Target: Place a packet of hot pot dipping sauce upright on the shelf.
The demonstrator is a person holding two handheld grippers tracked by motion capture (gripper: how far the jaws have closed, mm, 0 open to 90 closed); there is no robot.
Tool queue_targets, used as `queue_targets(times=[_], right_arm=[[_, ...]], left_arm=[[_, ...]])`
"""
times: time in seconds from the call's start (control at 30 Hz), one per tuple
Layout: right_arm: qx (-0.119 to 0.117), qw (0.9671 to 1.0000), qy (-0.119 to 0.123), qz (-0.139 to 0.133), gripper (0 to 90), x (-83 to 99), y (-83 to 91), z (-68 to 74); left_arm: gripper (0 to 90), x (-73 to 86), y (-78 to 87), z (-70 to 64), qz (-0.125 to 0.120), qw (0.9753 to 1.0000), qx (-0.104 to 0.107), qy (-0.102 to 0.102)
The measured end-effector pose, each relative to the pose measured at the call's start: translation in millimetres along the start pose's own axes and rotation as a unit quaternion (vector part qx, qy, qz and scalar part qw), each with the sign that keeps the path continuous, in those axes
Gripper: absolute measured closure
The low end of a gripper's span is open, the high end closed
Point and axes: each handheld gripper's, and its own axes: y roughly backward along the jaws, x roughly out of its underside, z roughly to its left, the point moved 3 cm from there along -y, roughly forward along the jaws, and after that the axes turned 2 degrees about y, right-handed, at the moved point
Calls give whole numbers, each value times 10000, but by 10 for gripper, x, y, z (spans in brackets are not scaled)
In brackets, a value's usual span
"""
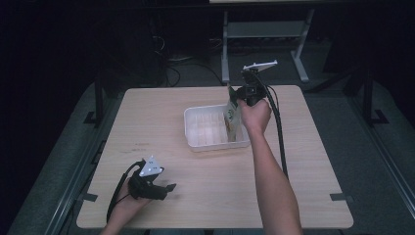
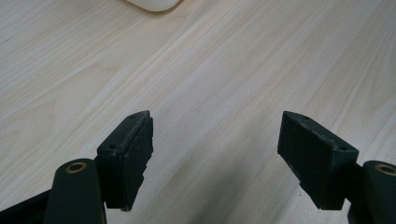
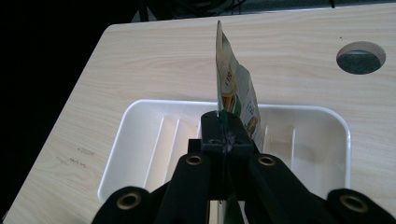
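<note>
A printed snack packet [image 1: 231, 117] [image 3: 236, 95] hangs upright over the right end of a white ribbed tray [image 1: 195, 134] [image 3: 135, 140]. My right gripper [image 1: 238, 100] [image 3: 223, 122] is shut on the packet's edge, its jaws pressed together on the foil. Down at the table's near left my left gripper [image 1: 169, 188] [image 2: 215, 154] rests low over bare wood, jaws wide apart with nothing between them. The tray's corner [image 2: 152, 4] shows at the top of the left gripper view.
The light wooden table [image 1: 147, 122] has a round cable hole [image 3: 360, 57] beyond the tray. A grey metal stand [image 1: 264, 34] is behind the table's far edge. Black cables trail from both grippers.
</note>
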Motion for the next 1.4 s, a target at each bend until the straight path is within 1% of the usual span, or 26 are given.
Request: queue_targets(times=[0.2, 0.37, 0.47, 0.57, 0.63, 0.7, 0.77, 0.8, 0.93, 0.97, 1.07, 1.1, 1.2, 1.23, 1.4], right_arm=[[-26, 10000, -16, 33, 889, 27, -36, -15], [-17, 9998, 39, 168, 885, 53, -93, -13], [-24, 9998, 40, 203, 883, 64, -108, -10], [-45, 9996, 69, 259, 865, 66, -115, -12], [-108, 9993, 55, 342, 843, 68, -115, -18], [-97, 9992, 75, 371, 835, 71, -112, -18], [19, 9987, 221, 450, 821, 79, -105, -15], [119, 9980, 333, 528, 815, 88, -92, -17], [198, 9971, 426, 607, 820, 93, -65, -32], [220, 9965, 488, 637, 848, 101, -49, -40], [187, 9961, 539, 671, 866, 121, -45, -43], [158, 9957, 592, 694, 879, 146, -44, -41], [111, 9954, 612, 727, 885, 166, -42, -43], [50, 9952, 623, 760, 885, 181, -39, -52], [-3, 9948, 620, 805, 879, 190, -30, -72]], left_arm=[[261, 0, -2, -6, 10, 10000, 0, -22], [261, -1, -2, -3, 11, 10000, -4, -21], [261, -1, -1, -6, 8, 10000, -7, -22], [261, 1, -2, -1, 17, 10000, -1, -19], [261, 0, -2, -1, 13, 10000, -2, -19], [261, -1, -2, -3, 8, 10000, -2, -19], [261, -2, -5, -8, 17, 10000, -2, -23], [261, -2, -7, -10, 20, 10000, 4, -26], [261, -2, -10, -14, 24, 10000, 10, -24], [261, -2, -11, -13, 28, 10000, 11, -18], [261, -1, -11, -9, 38, 10000, 7, -18], [261, -1, -11, -10, 41, 10000, 9, -19], [261, -1, -13, -12, 42, 10000, 12, -14], [261, 0, -15, -13, 45, 10000, 18, -17], [261, 2, -12, -8, 42, 10000, 0, -8]])
